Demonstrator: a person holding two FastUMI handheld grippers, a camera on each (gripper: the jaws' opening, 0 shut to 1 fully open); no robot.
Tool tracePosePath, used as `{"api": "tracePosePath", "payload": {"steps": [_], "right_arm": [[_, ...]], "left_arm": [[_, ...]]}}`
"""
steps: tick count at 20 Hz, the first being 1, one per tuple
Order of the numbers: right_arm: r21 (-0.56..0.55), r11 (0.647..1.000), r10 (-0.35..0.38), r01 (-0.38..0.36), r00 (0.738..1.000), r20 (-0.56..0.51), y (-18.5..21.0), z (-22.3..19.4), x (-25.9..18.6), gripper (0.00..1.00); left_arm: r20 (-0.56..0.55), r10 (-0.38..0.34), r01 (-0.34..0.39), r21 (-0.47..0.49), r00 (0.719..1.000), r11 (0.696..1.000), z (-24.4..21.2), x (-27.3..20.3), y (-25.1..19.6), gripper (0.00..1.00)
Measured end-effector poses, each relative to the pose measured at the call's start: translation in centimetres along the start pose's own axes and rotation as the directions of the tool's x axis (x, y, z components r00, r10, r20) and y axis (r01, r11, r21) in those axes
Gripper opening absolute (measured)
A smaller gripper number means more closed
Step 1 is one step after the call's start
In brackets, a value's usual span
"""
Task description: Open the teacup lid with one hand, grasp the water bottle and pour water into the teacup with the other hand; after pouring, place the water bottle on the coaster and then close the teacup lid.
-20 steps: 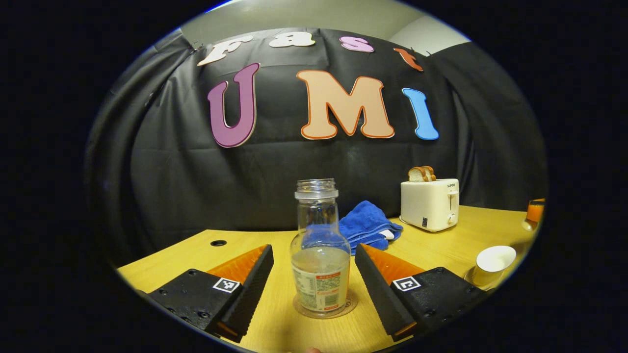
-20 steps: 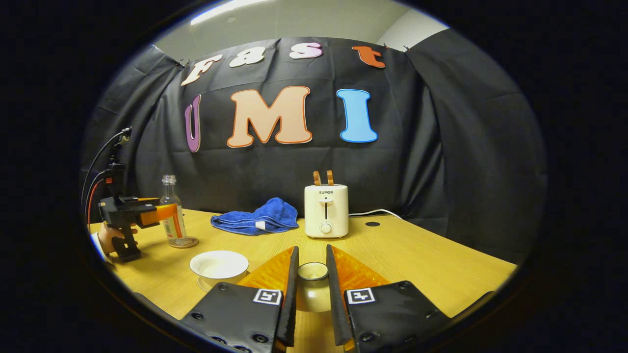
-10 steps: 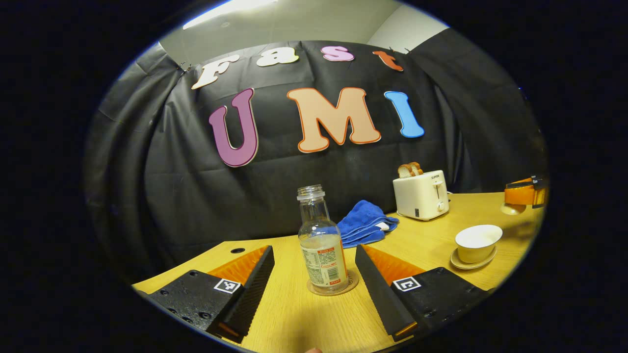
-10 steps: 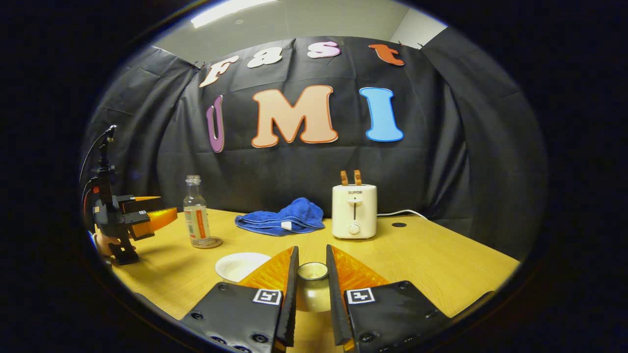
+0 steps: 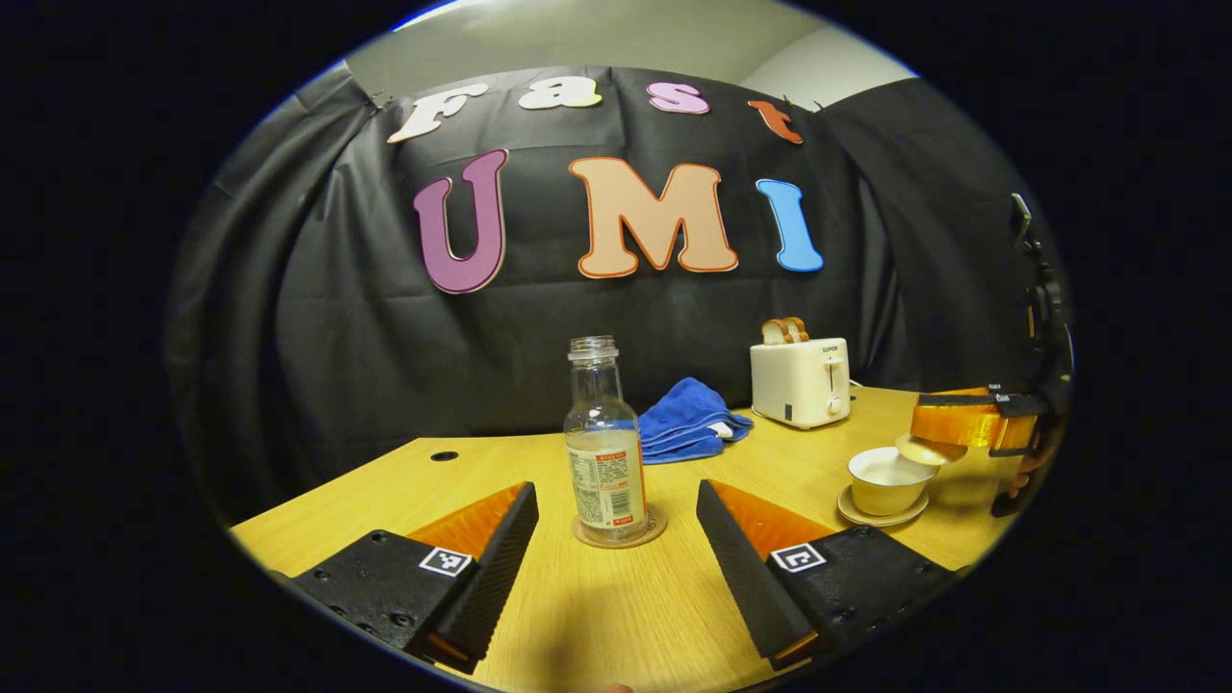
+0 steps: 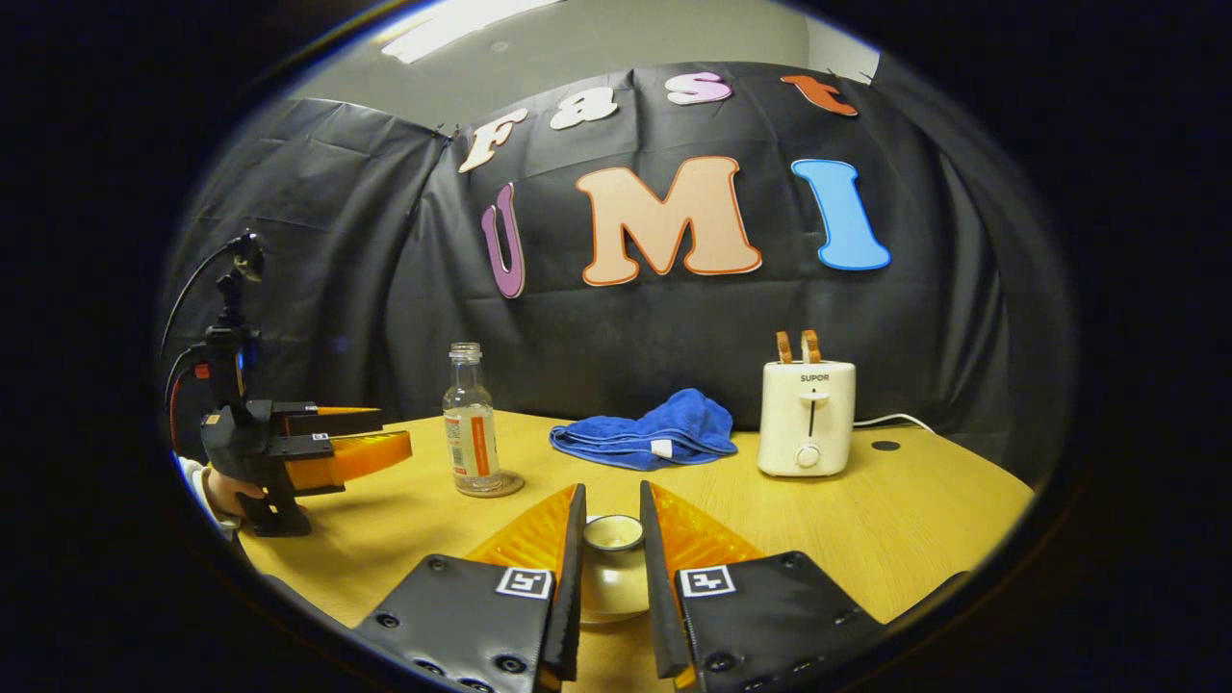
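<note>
In the left gripper view, the white ceramic teacup point(image 5: 885, 479) sits open on its saucer right of the clear glass water bottle point(image 5: 603, 443), with the right claw point(image 5: 932, 439) holding the lid just above. The right gripper view shows that claw point(image 6: 610, 568) clamped on the cream round lid point(image 6: 613, 568). The bottle, part-filled, stands on the round coaster point(image 5: 617, 532) before the left claw point(image 5: 616, 568), fingers apart.

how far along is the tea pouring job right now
Done: the clear glass water bottle stands on the round coaster, and the left gripper sits back from it, jaws open. In hand: the right gripper, jaws shut on the pale ceramic teacup lid, holds it over the rim of the white teacup on its saucer. Left: seat the lid and let go.
</note>
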State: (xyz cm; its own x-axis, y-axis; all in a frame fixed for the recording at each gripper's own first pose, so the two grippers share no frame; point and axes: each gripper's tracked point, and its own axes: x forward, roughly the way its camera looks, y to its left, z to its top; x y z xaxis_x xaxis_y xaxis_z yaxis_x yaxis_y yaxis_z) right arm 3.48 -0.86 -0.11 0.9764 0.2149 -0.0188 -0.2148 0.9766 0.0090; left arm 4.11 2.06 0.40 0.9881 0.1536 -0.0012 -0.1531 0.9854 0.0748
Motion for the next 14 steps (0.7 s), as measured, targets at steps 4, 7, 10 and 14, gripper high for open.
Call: {"api": "tracePosePath", "payload": {"steps": [4,7,10,14], "right_arm": [[0.002,1.000,0.025,-0.025,1.000,-0.010,1.2,-0.1,1.5,0.34],[0.003,1.000,0.014,-0.014,1.000,-0.028,1.0,-0.5,2.0,0.34],[0.000,1.000,-0.005,0.005,0.998,-0.059,0.7,-1.0,2.4,0.34],[0.000,1.000,-0.017,0.017,0.994,-0.106,0.6,-1.6,2.8,0.34]], "left_arm": [[-0.005,0.059,-0.059,-0.076,0.998,0.995,-0.2,-0.2,1.7,0.96],[-0.008,0.064,-0.064,-0.063,0.998,0.996,-0.4,-0.3,1.8,0.96],[-0.004,0.072,-0.072,-0.065,0.997,0.995,-0.3,-0.2,2.1,0.96],[-0.005,0.072,-0.072,-0.065,0.997,0.995,-0.4,-0.2,2.1,0.96]]}}
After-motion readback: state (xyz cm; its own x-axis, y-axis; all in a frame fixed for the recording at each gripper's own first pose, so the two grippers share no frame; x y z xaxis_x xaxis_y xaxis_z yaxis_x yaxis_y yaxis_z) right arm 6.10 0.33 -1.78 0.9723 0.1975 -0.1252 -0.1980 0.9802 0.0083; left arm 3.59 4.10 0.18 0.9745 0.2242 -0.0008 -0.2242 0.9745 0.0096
